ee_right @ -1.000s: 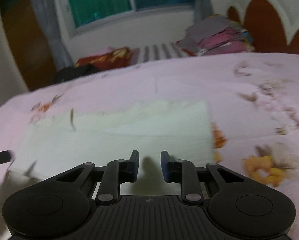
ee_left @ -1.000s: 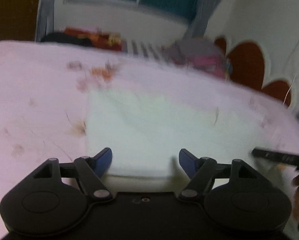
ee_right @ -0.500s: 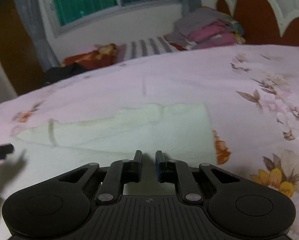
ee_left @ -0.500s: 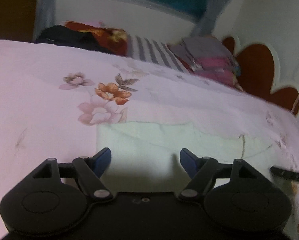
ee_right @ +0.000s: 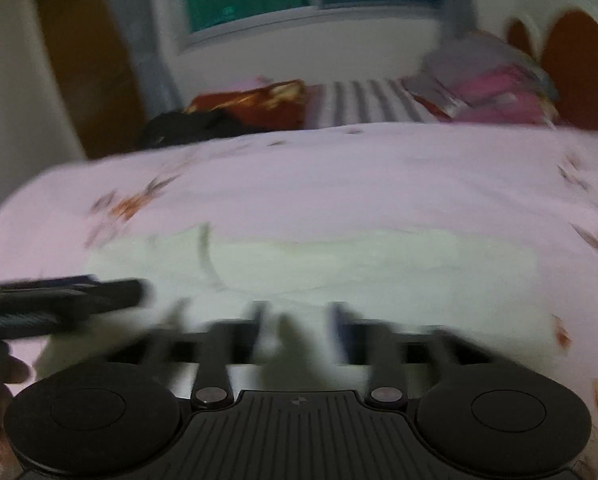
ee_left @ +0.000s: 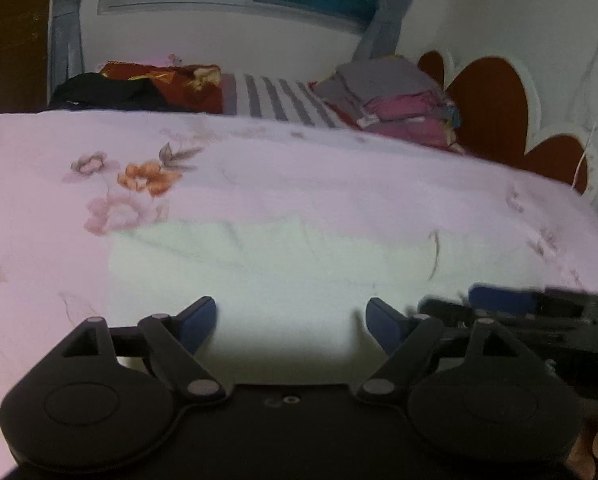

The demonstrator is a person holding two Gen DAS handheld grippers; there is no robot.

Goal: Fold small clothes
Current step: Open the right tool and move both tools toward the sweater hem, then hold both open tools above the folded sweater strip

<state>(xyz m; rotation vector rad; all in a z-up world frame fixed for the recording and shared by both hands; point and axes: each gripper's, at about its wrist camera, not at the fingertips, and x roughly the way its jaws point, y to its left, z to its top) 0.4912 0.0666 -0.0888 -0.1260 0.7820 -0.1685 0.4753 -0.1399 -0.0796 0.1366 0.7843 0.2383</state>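
Cloth (ee_left: 283, 276), pale and folded flat on the pink floral bed (ee_left: 339, 176) just ahead of us, looks light, soft and limp; we judge a near corner the best hold. Our left tool (ee_left: 291, 316) is spreading wide, nothing between its jaws. Our right tool (ee_right: 297, 320), blurred, is opening over the cloth edge, pinching nothing.

No readable text, label, brand, number or sign in either view. Small round mark on ribbed black plastic body of right gripper (ee_right: 298, 322): symbol only, no letters. Two tiny rings on smooth black body of left gripper (ee_left: 291, 316): not lettering. Pink floral bedsheet (ee_left: 339, 176), pale green folded cloth (ee_left: 283, 276): pattern only, no print. Right wrist view blurred.
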